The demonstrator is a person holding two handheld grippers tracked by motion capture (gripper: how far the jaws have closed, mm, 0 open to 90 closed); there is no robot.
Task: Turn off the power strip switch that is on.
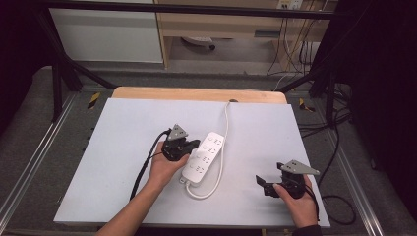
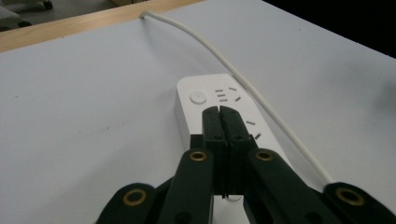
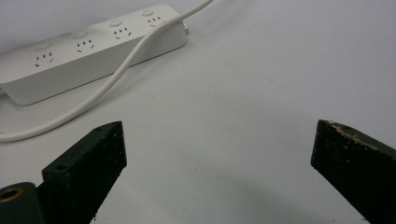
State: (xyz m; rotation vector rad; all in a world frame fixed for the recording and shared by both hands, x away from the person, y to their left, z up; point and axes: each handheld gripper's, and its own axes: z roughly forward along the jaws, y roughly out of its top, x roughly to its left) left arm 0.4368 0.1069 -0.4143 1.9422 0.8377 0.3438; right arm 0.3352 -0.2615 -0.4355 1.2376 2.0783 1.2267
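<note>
The left gripper is clenched on nothing, tips over the white power strip directly beneath it; the right gripper stands released above bare counter, the strip well off ahead.

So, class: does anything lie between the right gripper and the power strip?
Only the strip's own white cable, which runs along its near side. Otherwise bare table separates the open right gripper from the power strip.
</note>
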